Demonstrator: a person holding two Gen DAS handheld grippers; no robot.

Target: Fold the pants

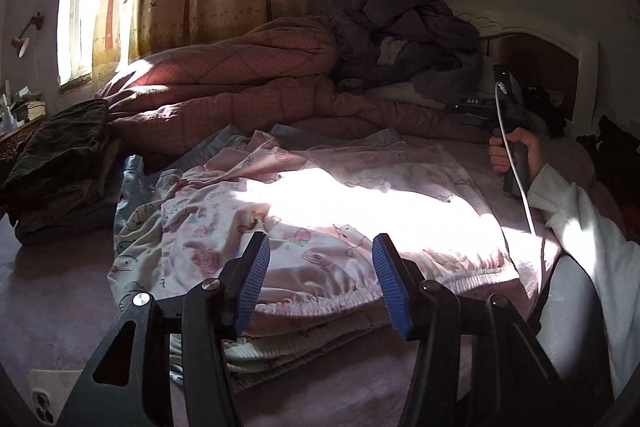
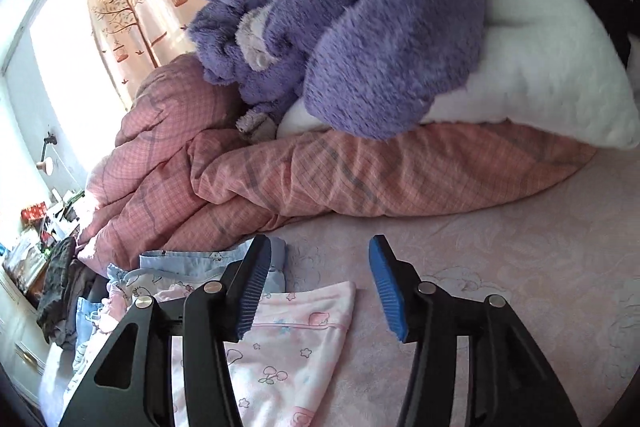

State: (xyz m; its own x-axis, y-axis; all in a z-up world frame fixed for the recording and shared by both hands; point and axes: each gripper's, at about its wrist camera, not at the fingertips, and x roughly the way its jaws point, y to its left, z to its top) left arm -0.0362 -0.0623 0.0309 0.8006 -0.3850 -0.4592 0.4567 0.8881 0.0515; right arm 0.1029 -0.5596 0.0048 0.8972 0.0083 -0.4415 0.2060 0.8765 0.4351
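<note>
Pink printed pajama pants (image 1: pixel 320 211) lie spread across the bed, with the elastic waistband (image 1: pixel 360 297) nearest me in the left wrist view. My left gripper (image 1: pixel 320 283) is open, its blue pads either side of the waistband just above it. In the right wrist view a leg end of the pants (image 2: pixel 296 339) lies under my open right gripper (image 2: pixel 318 287); the left pad is over the hem, the right pad over bare sheet. The right gripper's body (image 1: pixel 510 107) and the hand holding it show at the right of the left wrist view.
A pink checked duvet (image 2: pixel 240 179) is bunched behind the pants, with a purple fleece (image 2: pixel 360 27) and white pillow (image 2: pixel 540 87) on it. Blue printed clothes (image 2: pixel 192 267) and dark clothing (image 1: pixel 60 163) lie to the left. A phone (image 1: pixel 44 399) lies on the pink sheet (image 2: pixel 520 287).
</note>
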